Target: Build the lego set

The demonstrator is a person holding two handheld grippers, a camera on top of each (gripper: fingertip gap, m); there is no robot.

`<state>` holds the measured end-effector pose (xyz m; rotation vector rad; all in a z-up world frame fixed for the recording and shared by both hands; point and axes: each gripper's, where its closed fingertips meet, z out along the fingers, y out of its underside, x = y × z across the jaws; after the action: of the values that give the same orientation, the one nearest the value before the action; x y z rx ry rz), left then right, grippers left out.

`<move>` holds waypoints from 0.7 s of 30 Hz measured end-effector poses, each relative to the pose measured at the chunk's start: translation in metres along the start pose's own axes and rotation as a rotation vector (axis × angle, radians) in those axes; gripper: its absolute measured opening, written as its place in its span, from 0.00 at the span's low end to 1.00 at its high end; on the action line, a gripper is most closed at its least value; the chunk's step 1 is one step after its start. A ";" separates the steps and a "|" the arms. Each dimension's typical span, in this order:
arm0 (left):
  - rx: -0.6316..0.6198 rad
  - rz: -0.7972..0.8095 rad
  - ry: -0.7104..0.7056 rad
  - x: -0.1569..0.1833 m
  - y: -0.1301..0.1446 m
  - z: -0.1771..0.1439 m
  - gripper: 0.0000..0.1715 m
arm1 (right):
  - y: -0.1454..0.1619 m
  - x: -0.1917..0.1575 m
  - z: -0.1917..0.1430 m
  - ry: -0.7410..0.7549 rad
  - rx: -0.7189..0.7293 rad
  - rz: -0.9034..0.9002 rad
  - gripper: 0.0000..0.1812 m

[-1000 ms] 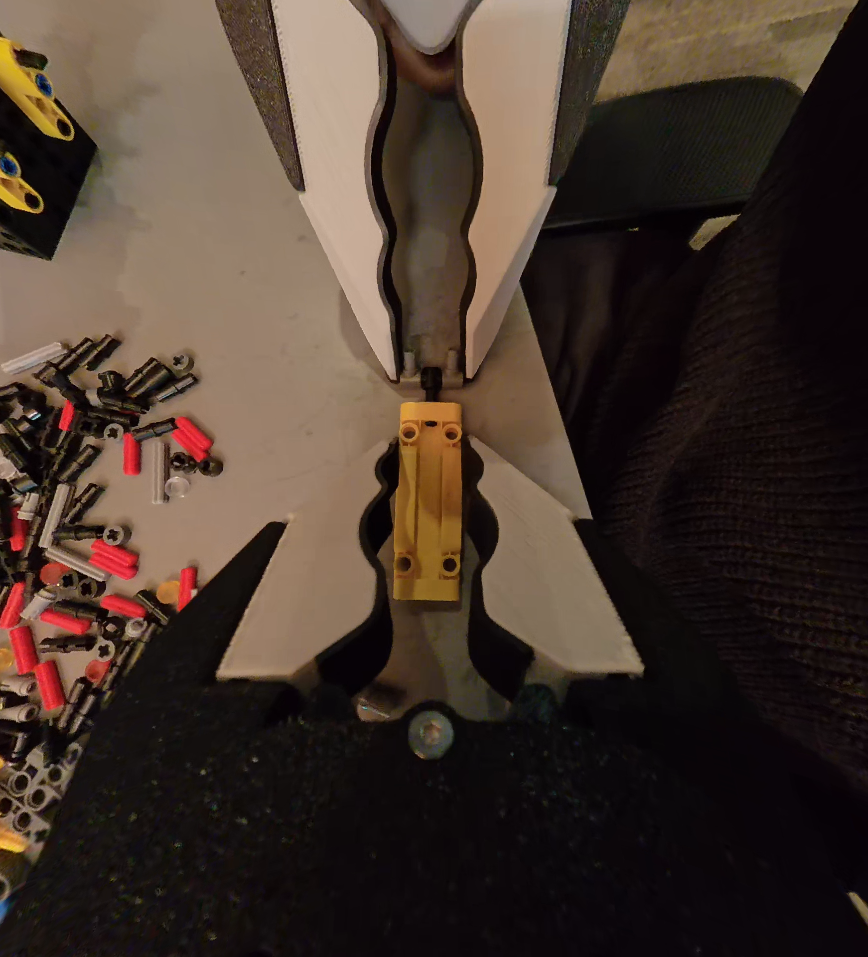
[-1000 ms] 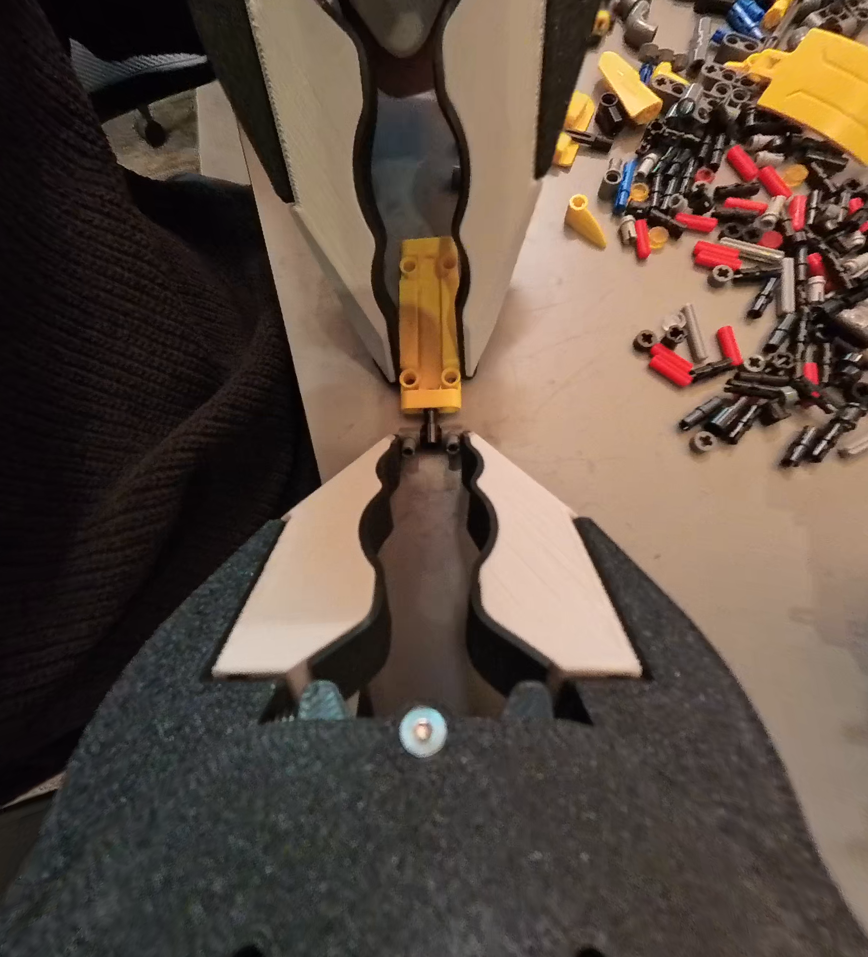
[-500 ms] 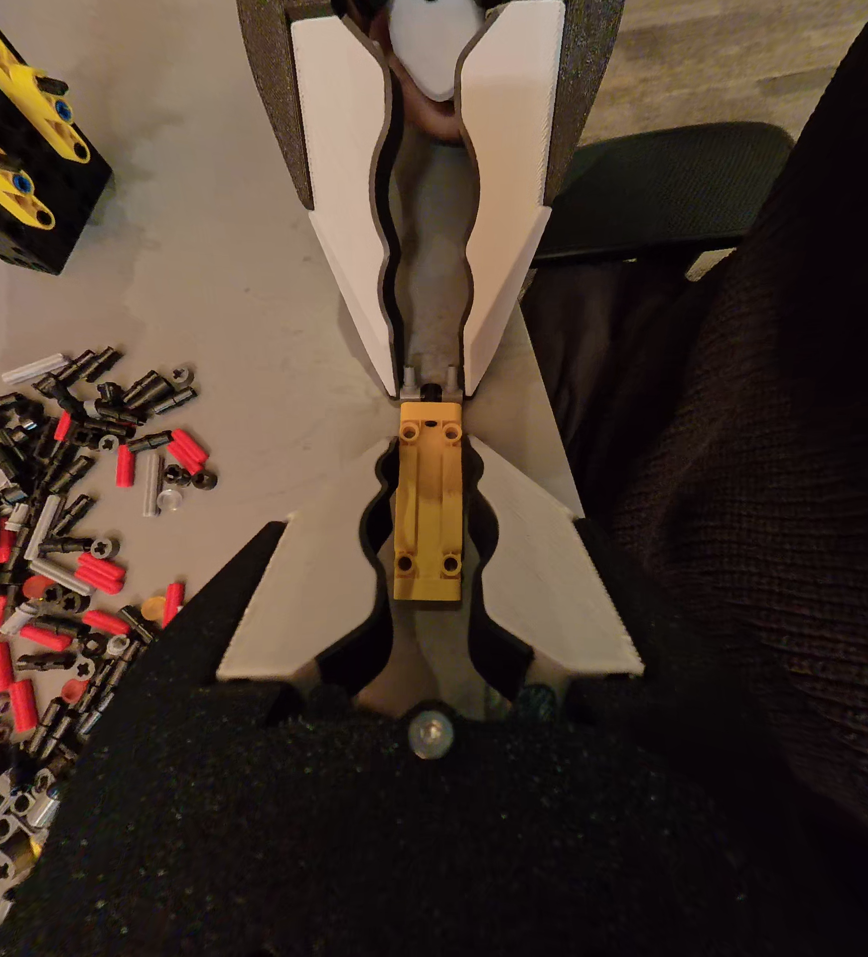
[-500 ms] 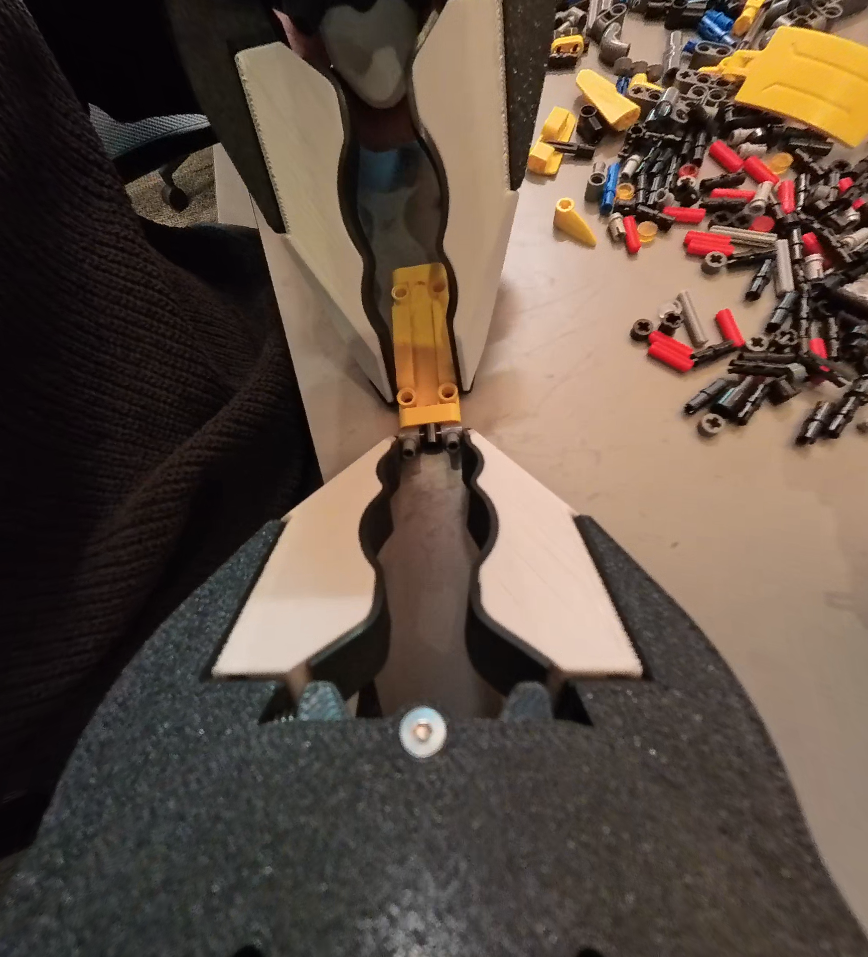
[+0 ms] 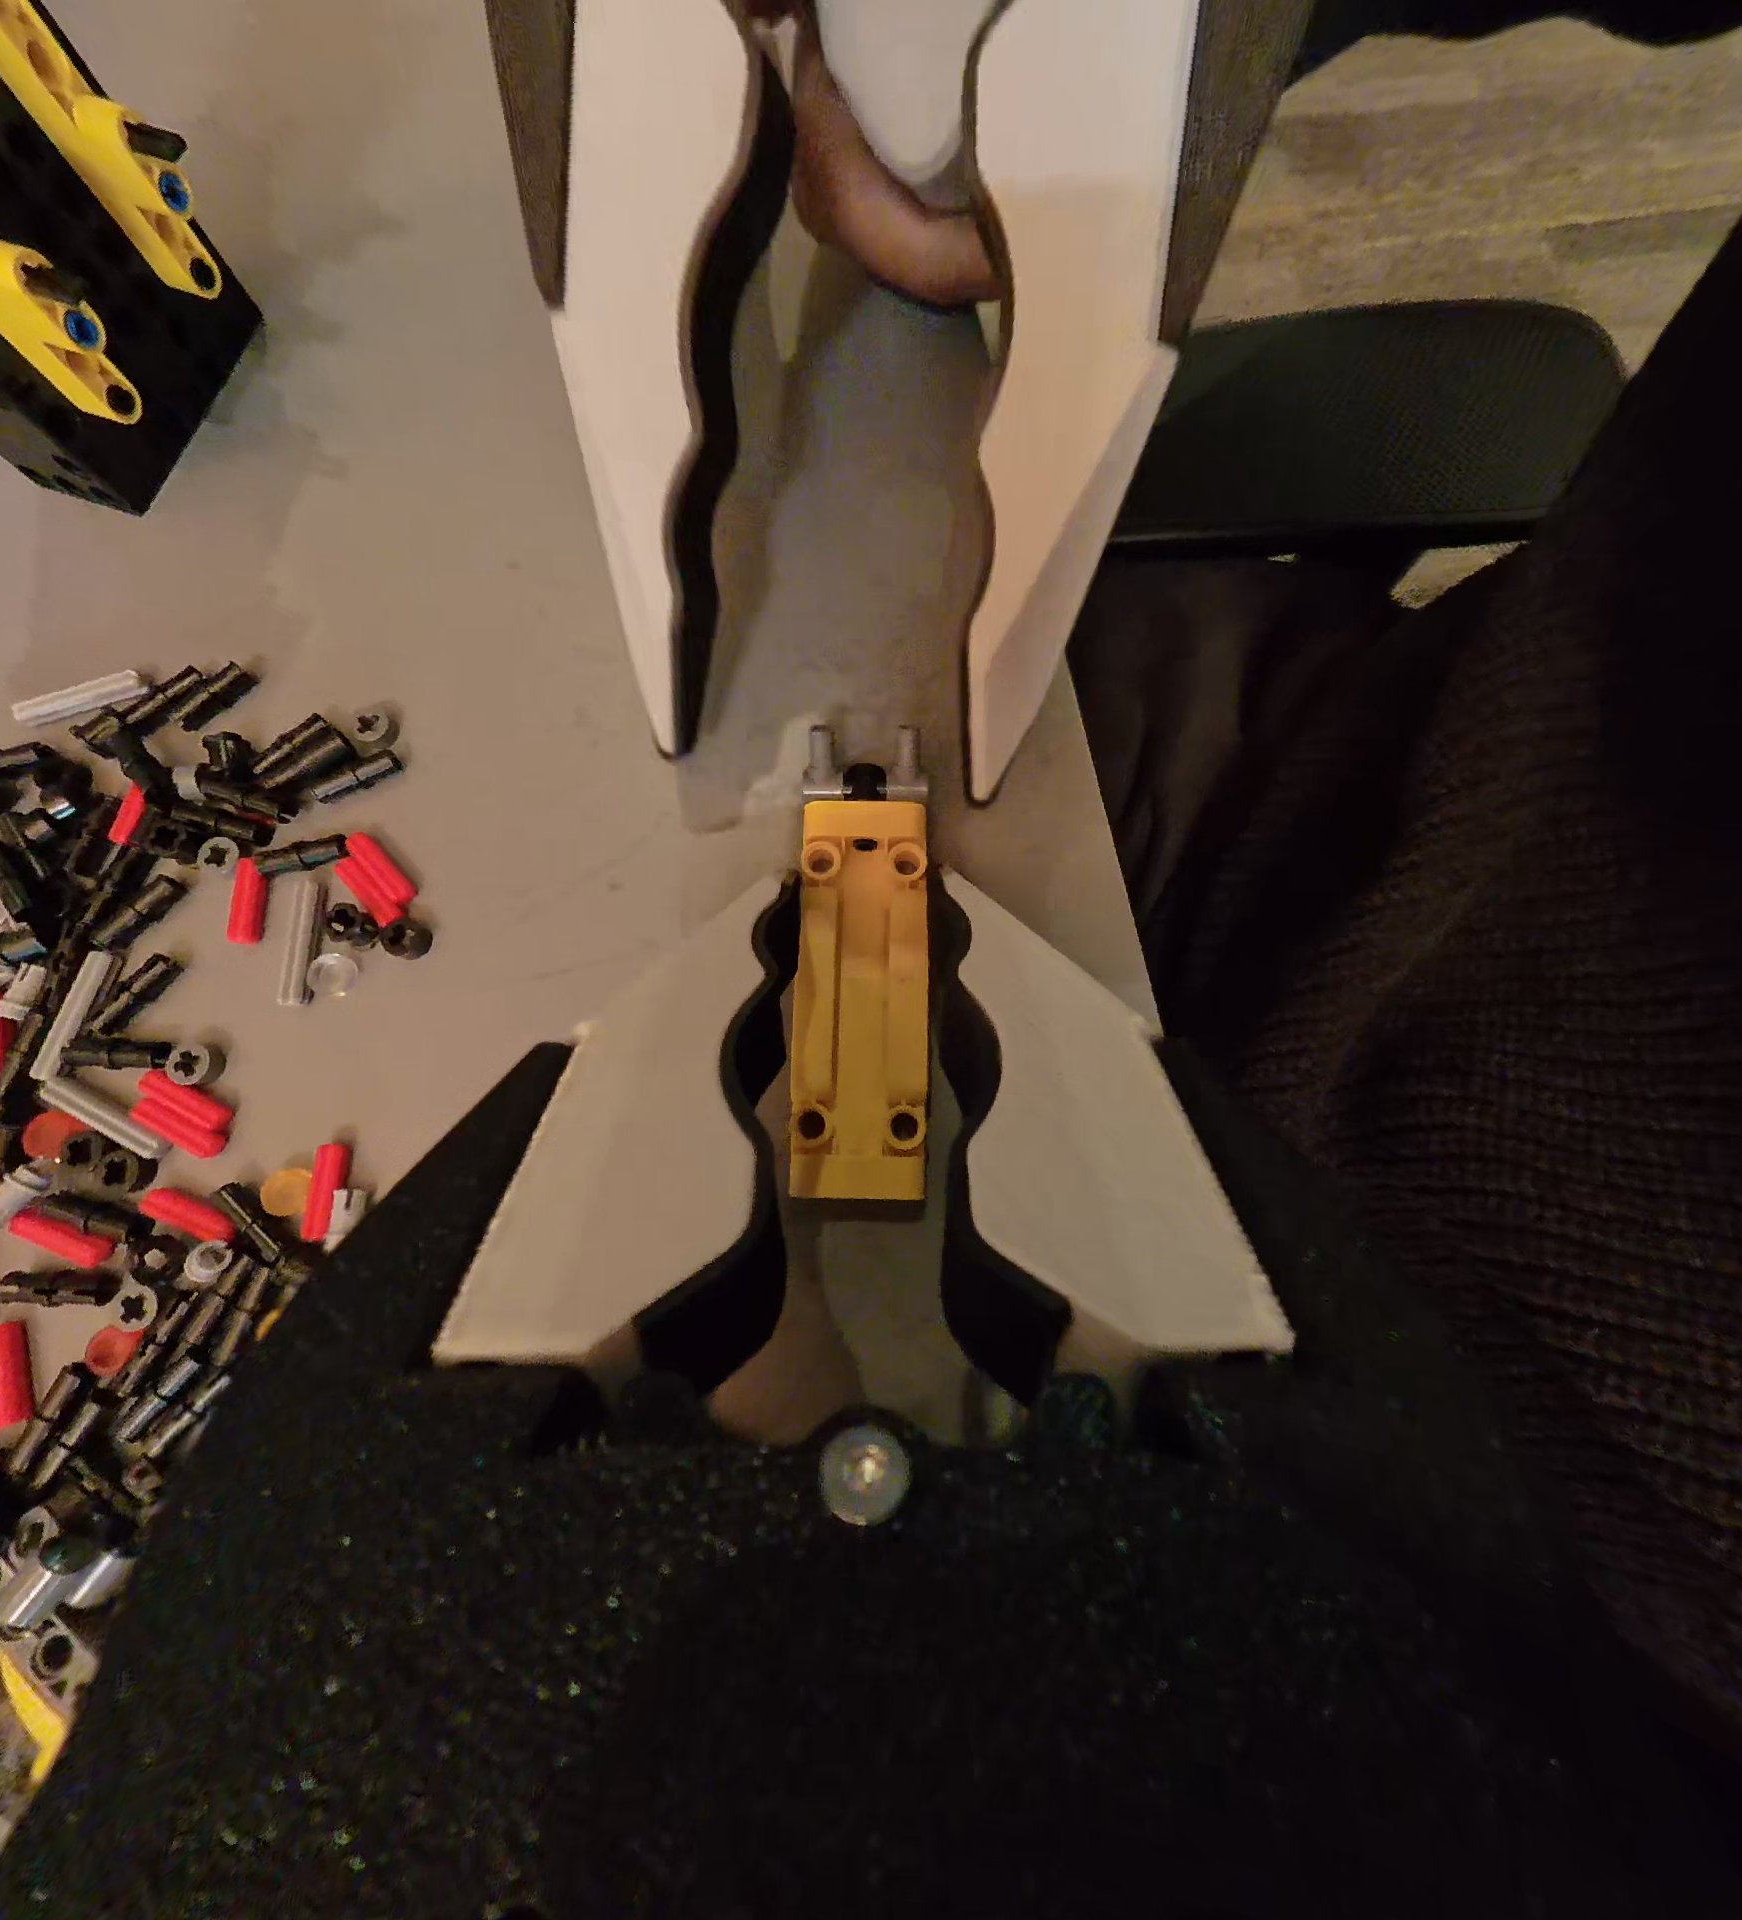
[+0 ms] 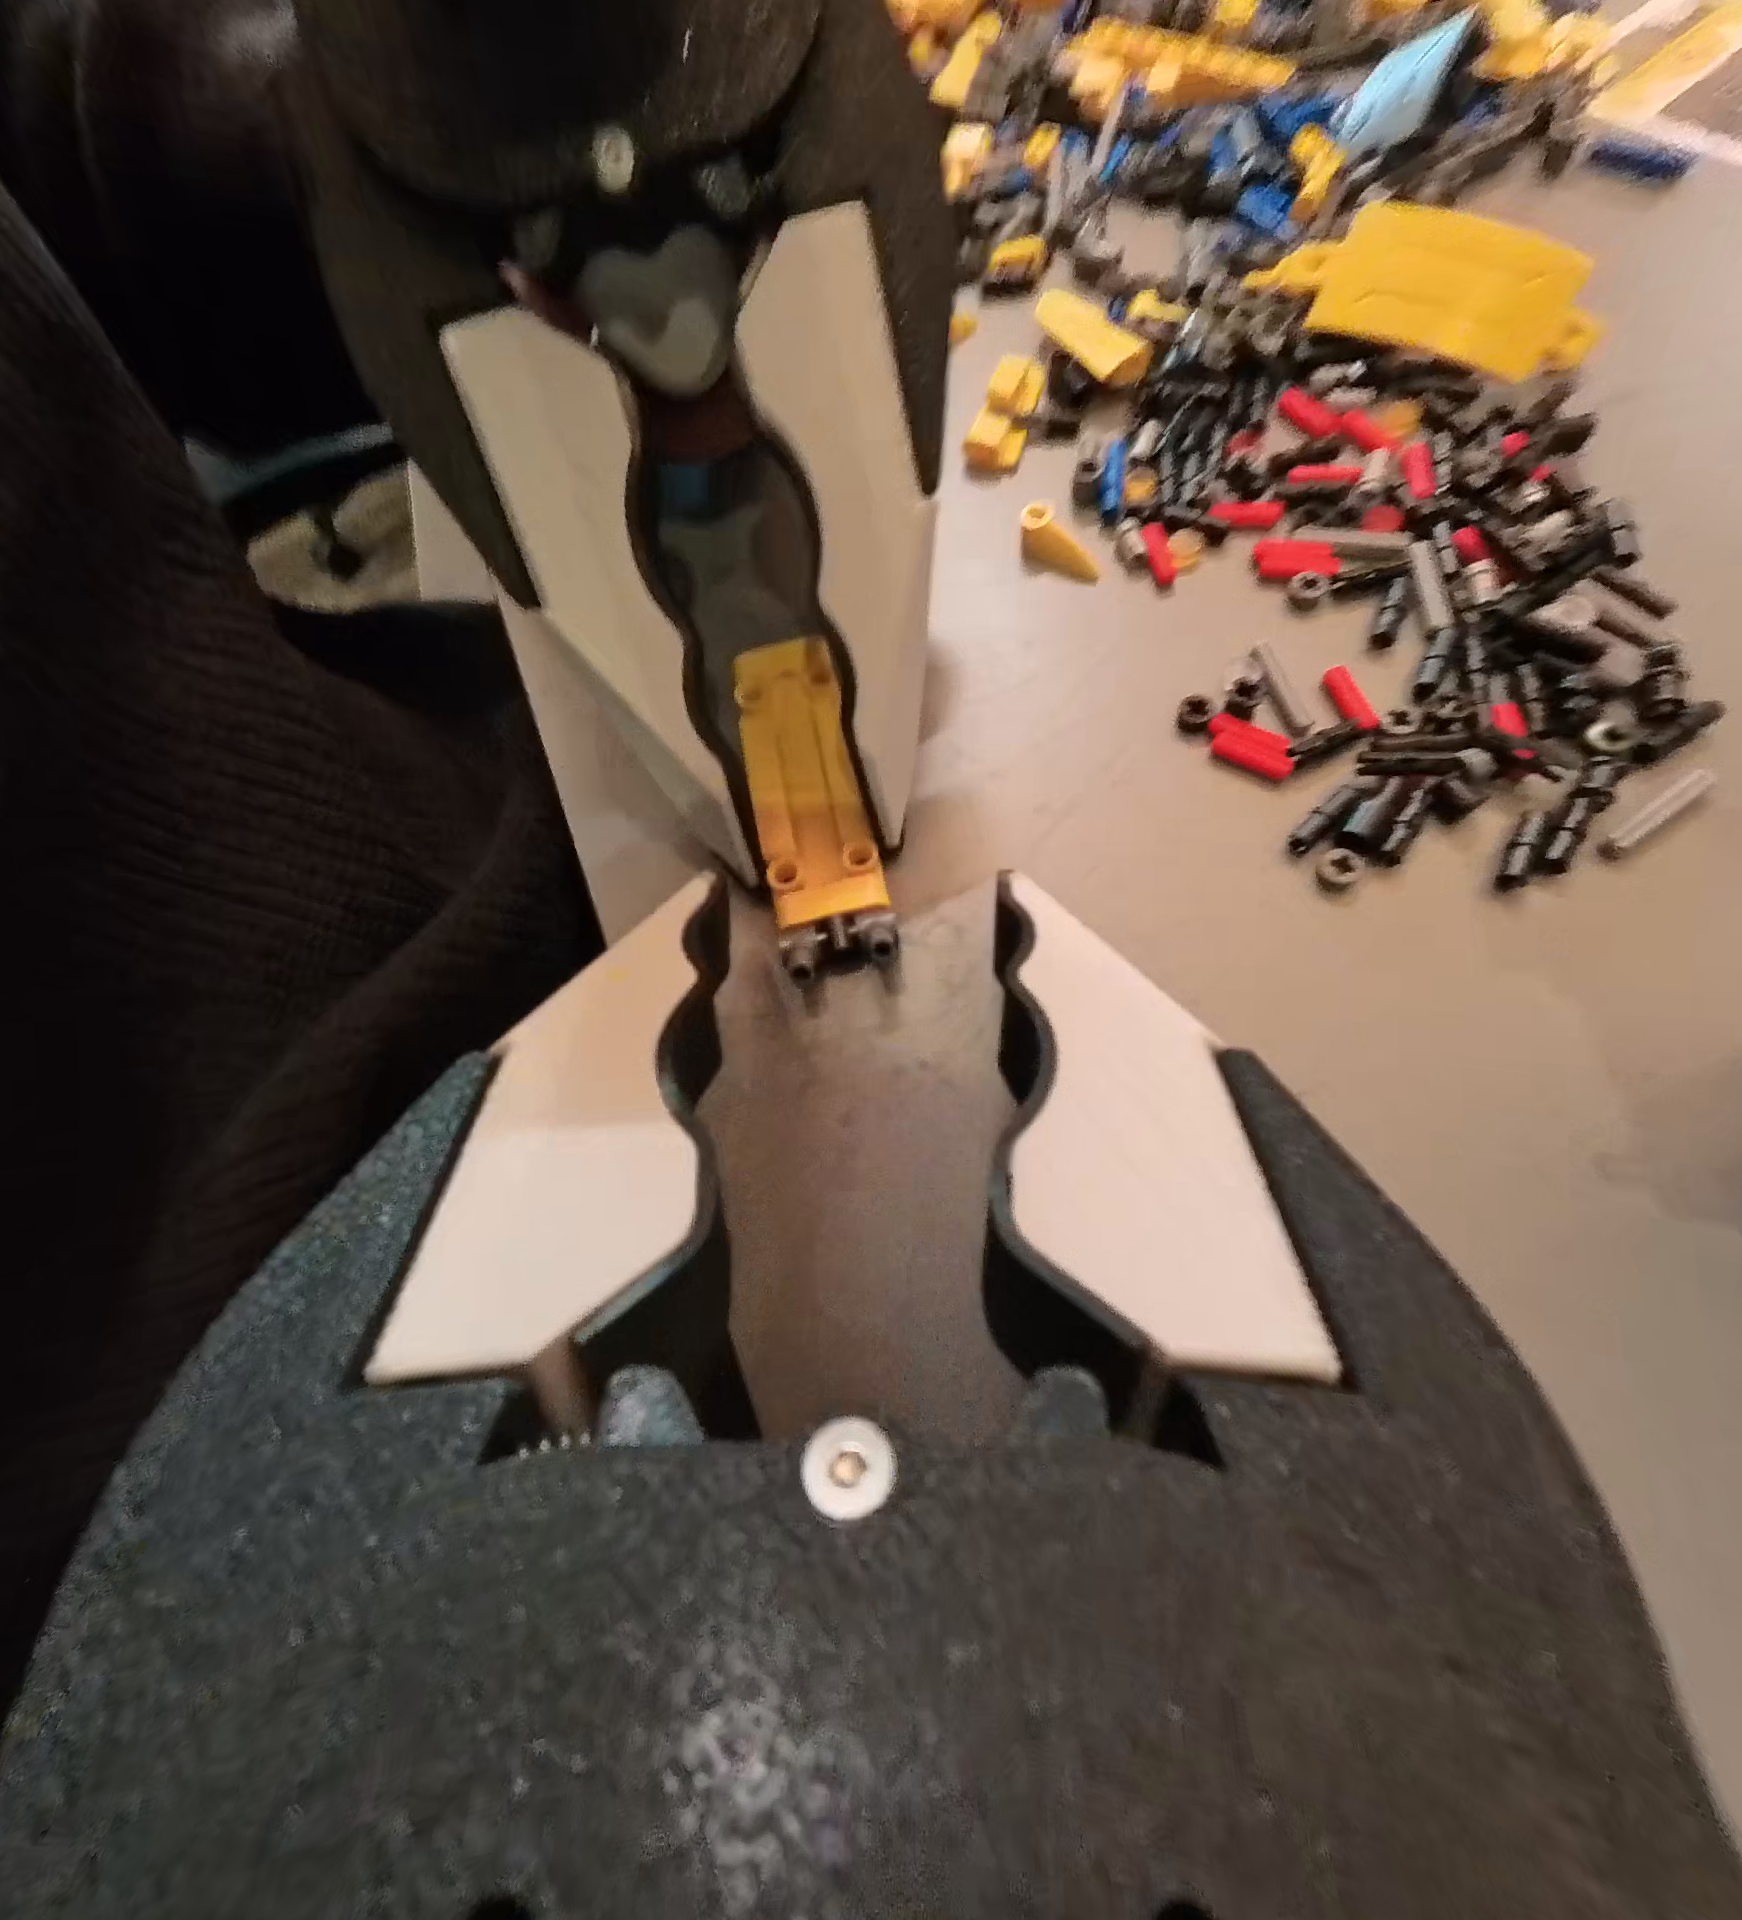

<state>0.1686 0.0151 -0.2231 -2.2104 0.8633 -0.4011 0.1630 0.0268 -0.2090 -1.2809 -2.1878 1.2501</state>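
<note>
L claw (image 5: 862, 883) clenched on yellow panel (image 5: 859, 1018); grey two-pin connector (image 5: 865, 774) sits at panel's tip. R claw (image 6: 859, 888) spread wide, flanking connector w/o touching, empty. Beyond: loose pin pile (image 5: 119, 987) on bench (image 5: 431, 520).

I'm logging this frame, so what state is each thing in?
Left tongs: shut on the yellow piece.
Yellow piece: held off the table, grey connector on its far end.
Grey connector: plugged into the piece, two pegs pointing out.
Right tongs: open, fingers either side of the connector, not touching.
Loose pins: scattered on the table.
</note>
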 end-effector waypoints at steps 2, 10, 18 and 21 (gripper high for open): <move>0.010 -0.016 -0.006 0.000 0.000 0.000 0.14 | -0.005 0.008 -0.008 0.047 0.056 0.015 0.28; 0.031 -0.139 -0.098 -0.017 0.001 -0.003 0.14 | 0.005 0.021 -0.015 0.178 0.094 0.062 0.28; 0.027 -0.161 -0.161 -0.026 0.002 -0.003 0.14 | 0.002 0.028 -0.011 0.217 0.109 0.175 0.19; 0.026 -0.161 -0.166 -0.026 0.002 -0.003 0.14 | 0.002 0.028 -0.012 0.233 0.118 0.164 0.18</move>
<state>0.1471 0.0302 -0.2231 -2.2601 0.5912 -0.2979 0.1562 0.0570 -0.2077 -1.4987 -1.8533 1.2006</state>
